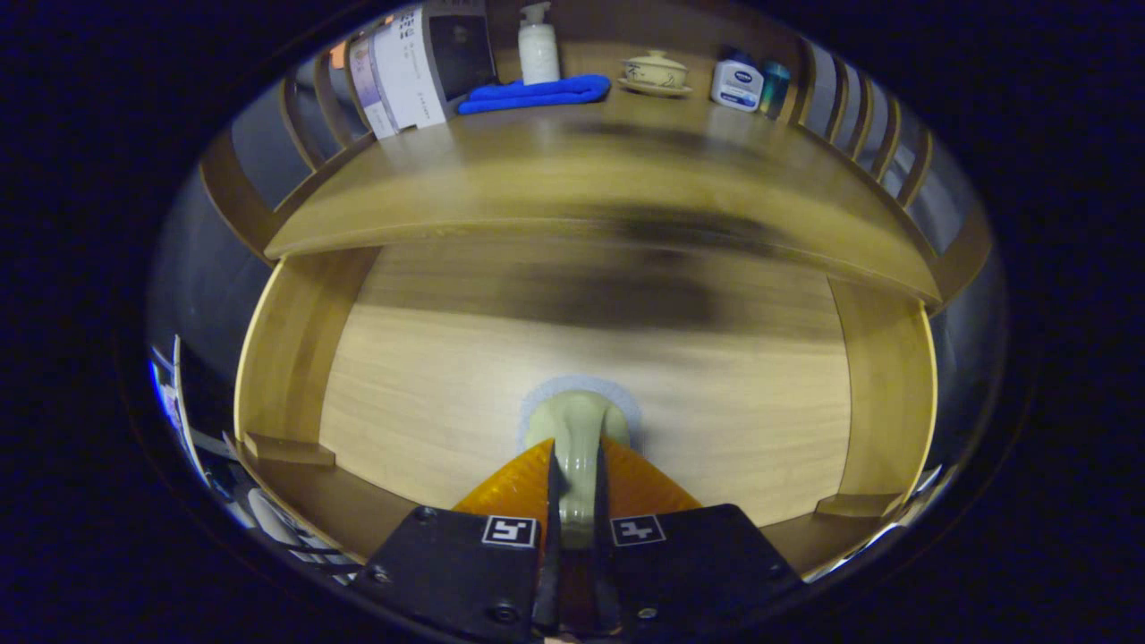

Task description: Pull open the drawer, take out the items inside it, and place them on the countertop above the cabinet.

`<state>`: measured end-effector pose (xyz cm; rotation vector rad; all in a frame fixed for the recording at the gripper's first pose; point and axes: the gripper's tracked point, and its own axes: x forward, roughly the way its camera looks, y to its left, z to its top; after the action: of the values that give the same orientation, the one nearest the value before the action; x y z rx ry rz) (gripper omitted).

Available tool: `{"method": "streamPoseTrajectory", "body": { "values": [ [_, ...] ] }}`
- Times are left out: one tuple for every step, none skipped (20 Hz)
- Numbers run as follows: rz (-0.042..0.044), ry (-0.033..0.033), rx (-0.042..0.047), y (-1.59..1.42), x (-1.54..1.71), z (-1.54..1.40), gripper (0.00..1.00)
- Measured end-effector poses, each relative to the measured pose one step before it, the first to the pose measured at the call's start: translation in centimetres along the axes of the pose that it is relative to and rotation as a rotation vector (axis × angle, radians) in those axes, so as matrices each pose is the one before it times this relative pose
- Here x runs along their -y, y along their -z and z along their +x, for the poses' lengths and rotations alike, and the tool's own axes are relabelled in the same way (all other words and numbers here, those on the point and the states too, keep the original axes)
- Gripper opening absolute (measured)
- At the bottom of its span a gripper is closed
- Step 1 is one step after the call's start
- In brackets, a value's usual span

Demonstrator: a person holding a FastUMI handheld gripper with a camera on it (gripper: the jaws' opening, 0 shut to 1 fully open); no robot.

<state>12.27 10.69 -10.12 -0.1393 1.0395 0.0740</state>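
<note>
Now your jaws are clenched on a pale green item point(577, 438), which sits between the fingers with its rounded end just ahead of them. You hold it over the floor of the open drawer point(429, 394); a light ring lies around its far end, and I cannot tell if it touches the wood. So the drawer is already pulled out and one item is grasped. I see no other item on the drawer floor. What is left, I judge, is to carry it up to the worktop point(572, 179), where a blue cloth point(537, 93), a pump bottle point(538, 45) and a lidded cup point(656, 72) stand at the back.
</note>
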Motion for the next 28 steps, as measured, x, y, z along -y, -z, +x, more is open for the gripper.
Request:
{"method": "streamPoseTrajectory", "body": {
  "values": [
    [-0.01326,0.00206,0.01679,-0.359,0.061,-0.626,0.17],
    [-0.01128,-0.00168,0.01783,-0.373,0.005,-0.753,0.17],
    [-0.00436,-0.00022,0.02082,-0.451,0.032,-0.796,0.17],
    [-0.00972,0.00563,0.02376,-0.601,0.044,-0.67,0.17],
    [-0.01015,0.00006,0.02834,-0.845,-0.025,-0.89,0.17],
    [-0.00018,-0.00746,0.02184,-0.607,-0.142,-0.888,0.17],
    [0.00028,-0.02098,0.01388,-0.615,-0.485,-0.89,0.17],
    [0.00271,-0.01443,0.01347,-0.569,-0.311,-1.007,0.17],
    [-0.00465,-0.01046,0.01914,-0.744,-0.187,-0.786,0.17],
    [-0.00796,-0.00332,0.01808,-0.867,-0.002,-0.731,0.17],
    [-0.006,0.00968,0.02486,-1.163,0.185,-0.619,0.17],
    [-0.00474,0.01748,0.02533,-1.225,0.434,-0.414,0.17],
    [0.00196,0.01204,0.0193,-1.31,0.455,-0.191,0.17],
    [0.00937,0.00377,0.0087,-0.924,0.288,-0.164,0.17],
    [0.01434,-0.00158,-0.00264,-0.736,0.063,0.067,0.17],
    [0.01892,-0.00248,-0.00654,-0.634,0.106,0.387,0.17],
    [0.01085,0.00077,-0.00648,-0.748,0.219,0.544,0.17],
    [0.01209,0.00807,-0.00087,-0.817,0.369,0.521,0.17],
    [0.0062,0.00536,0.0008,-0.859,0.268,0.683,0.17],
    [0.01332,0.00933,-0.00307,-0.754,0.431,0.536,0.17],
    [0.01964,0.00169,-0.00584,-0.683,0.283,0.796,0.17],
    [0.02324,-0.00058,-0.01113,-0.648,-0.042,0.872,0.17],
    [0.02749,0.00567,-0.0163,-0.603,0.272,0.476,0.17],
    [0.0133,0.00185,-0.01139,-0.661,0.059,0.899,0.17],
    [0.00582,0.01055,-0.00727,-0.521,0.151,0.527,0.17],
    [0.00069,0.01448,-0.00201,-0.672,0.389,0.605,0.17],
    [-0.00228,0.01227,-0.00464,-0.601,0.213,0.567,0.17],
    [0.00563,0.00429,-0.00681,-0.299,-0.117,0.375,0.17]
  ]
}}
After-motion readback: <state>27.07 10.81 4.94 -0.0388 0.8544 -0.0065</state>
